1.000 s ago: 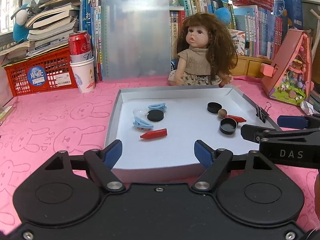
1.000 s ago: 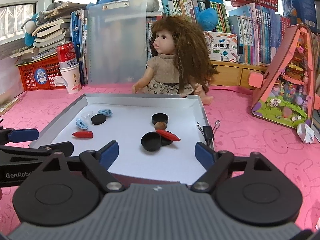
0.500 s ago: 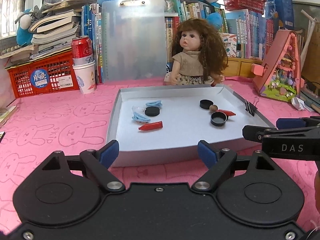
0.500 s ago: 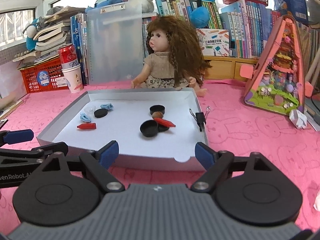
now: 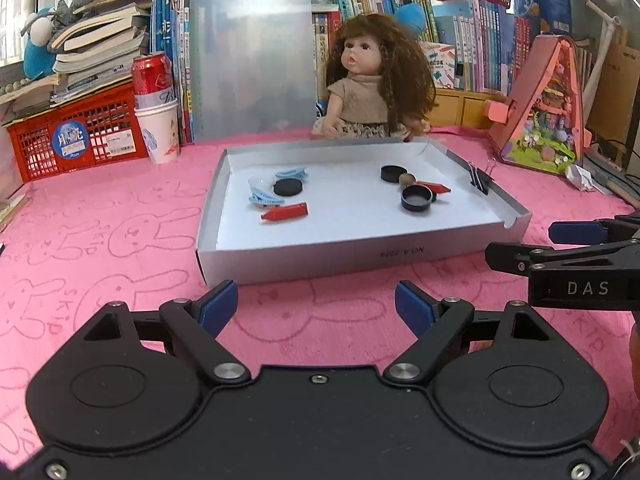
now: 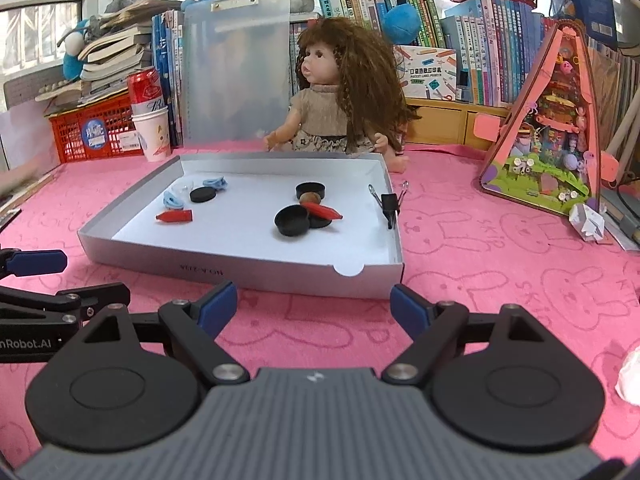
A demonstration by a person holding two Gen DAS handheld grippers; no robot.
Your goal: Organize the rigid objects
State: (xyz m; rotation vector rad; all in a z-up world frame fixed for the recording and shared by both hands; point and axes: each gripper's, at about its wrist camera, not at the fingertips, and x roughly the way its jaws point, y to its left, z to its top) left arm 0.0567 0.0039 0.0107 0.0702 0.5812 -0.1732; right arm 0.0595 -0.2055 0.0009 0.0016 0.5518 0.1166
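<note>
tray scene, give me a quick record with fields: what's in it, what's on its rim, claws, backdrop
tray: shallow grey box on pink cloth
left group: blue clips, black disc, red piece
right group: black caps, brown ball, second red piece
rim: binder clip on the right wall
left claw: open, empty, short of the tray
right claw: open, empty, short of the tray
backdrop: doll, can on cup, books
</note>
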